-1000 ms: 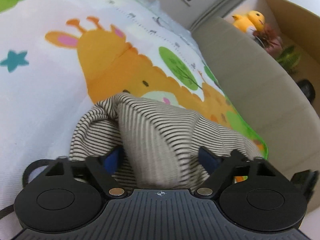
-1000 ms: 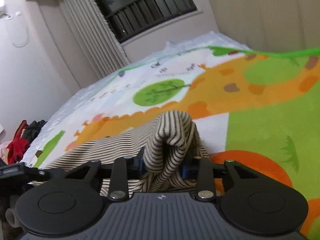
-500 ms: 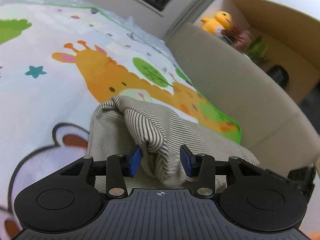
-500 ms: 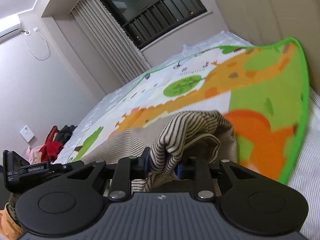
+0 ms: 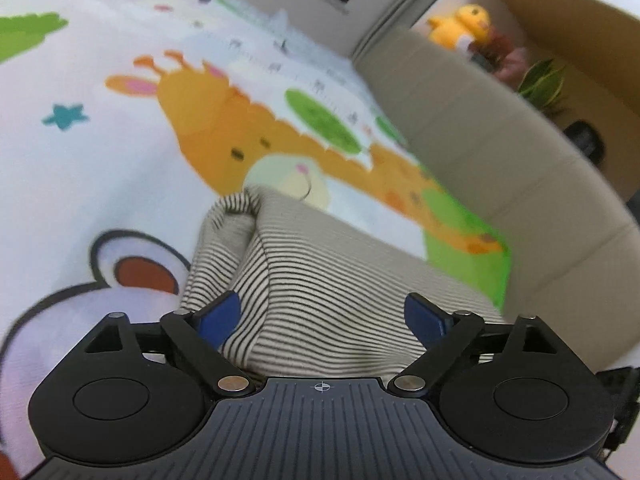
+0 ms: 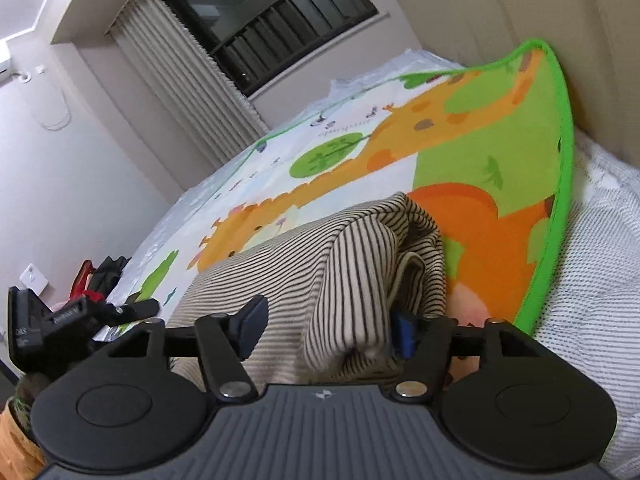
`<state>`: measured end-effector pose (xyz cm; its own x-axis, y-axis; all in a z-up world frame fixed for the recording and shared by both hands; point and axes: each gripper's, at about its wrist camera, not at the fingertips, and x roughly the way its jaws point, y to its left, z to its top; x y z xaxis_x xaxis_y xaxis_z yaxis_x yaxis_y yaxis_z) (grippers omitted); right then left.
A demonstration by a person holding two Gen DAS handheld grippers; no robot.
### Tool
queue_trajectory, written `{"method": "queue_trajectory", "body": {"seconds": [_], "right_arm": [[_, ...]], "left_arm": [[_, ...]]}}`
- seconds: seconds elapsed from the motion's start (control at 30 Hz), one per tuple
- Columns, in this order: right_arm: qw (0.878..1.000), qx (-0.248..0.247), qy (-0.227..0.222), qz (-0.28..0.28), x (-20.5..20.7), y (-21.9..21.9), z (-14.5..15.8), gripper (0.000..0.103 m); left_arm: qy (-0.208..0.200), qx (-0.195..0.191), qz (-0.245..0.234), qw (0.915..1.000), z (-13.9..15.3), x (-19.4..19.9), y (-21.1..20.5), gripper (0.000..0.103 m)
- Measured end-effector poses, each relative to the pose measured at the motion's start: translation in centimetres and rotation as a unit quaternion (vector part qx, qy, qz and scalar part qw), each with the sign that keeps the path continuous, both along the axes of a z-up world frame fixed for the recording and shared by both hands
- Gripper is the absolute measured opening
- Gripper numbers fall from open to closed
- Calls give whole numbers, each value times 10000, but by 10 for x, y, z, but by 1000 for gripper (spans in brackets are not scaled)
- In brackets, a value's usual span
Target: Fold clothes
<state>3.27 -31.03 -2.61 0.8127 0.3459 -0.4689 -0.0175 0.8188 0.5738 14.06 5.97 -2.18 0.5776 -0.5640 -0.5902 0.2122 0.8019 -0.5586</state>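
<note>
Here, one striped knit garment (image 5: pixel 332 280) lies bunched on one cartoon-printed fleecy blanket (image 5: pixel 120 168); both the left gripper (image 5: pixel 323 314) and right gripper (image 6: pixel 326 328) are opening, cloth between their pads, ungripped.

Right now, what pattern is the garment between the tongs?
Thin dark stripes on cream; the garment shows best in the right wrist view.

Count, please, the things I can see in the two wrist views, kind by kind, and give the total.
Striped garment: 1
Animal-print blanket: 1
Claws, both opening, garment between their pads: 2, the left claw, the right claw
Yellow plush toy: 1
Potted plant: 1
Total: 6
</note>
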Motion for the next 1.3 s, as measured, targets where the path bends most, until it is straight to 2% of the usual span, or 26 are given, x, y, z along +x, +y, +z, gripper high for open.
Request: {"method": "queue_trajectory", "body": {"seconds": [0.13, 0.2, 0.3, 0.37, 0.43, 0.5, 0.6, 0.67, 0.73, 0.8, 0.83, 0.9, 0.97, 1.13, 1.17, 1.23, 1.27, 1.3], "right_arm": [[9997, -41, 223, 114, 21, 14, -16, 63], [9996, -211, 161, 120, 32, 20, -18, 47], [9996, -196, 163, 157, 56, 20, -18, 36], [9993, -269, 170, 174, 76, 21, -16, 35], [9988, -442, 128, 167, 97, 23, -11, 32], [9982, -587, 53, 125, 121, 23, -5, 28], [9986, -527, -77, 63, 156, 17, 6, 26], [9986, -516, -99, 6, 171, 12, 11, 26], [9986, -524, -107, -45, 175, 7, 10, 27], [9987, -492, -66, -66, 171, 4, 3, 30], [9989, -466, -9, -72, 167, 2, -2, 33], [9990, -413, 114, -96, 156, -2, -13, 47], [9993, -355, 91, -87, 143, -5, -21, 47], [9992, -391, 15, -107, 129, -1, -24, 48], [9989, -446, 21, -118, 130, 1, -24, 49], [9981, -614, 37, -86, 134, 6, -21, 49], [9974, -711, 44, -59, 135, 9, -18, 47], [9972, -745, 32, -49, 135, 10, -16, 38]], "left_arm": [[-64, 162, -124, 9998, -8, 6, -10, 96], [-113, 166, -214, 9996, -10, 10, -11, 95], [-194, 162, -286, 9993, -12, 24, -14, 88], [-265, 196, -323, 9989, -13, 37, -17, 85], [-391, 337, -307, 9982, -11, 53, -21, 80], [-499, 496, -239, 9972, -9, 76, -25, 68], [-511, 433, -87, 9977, -4, 110, -23, 56], [-568, 473, 17, 9973, 2, 116, -21, 54], [-629, 521, 121, 9966, 8, 120, -18, 56], [-715, 782, 165, 9942, 12, 115, -19, 75], [-740, 952, 165, 9926, 11, 112, -21, 78], [-703, 1139, 133, 9909, 9, 107, -22, 89], [-602, 969, 17, 9935, 6, 104, -18, 94], [-72, 127, -157, 9998, -16, 112, -15, 95], [-62, 32, -170, 9998, -20, 114, -16, 93], [-96, -42, -171, 9998, -25, 117, -19, 81], [-146, 51, -158, 9998, -24, 117, -20, 69], [-195, 153, -145, 9996, -22, 117, -22, 57]]}}
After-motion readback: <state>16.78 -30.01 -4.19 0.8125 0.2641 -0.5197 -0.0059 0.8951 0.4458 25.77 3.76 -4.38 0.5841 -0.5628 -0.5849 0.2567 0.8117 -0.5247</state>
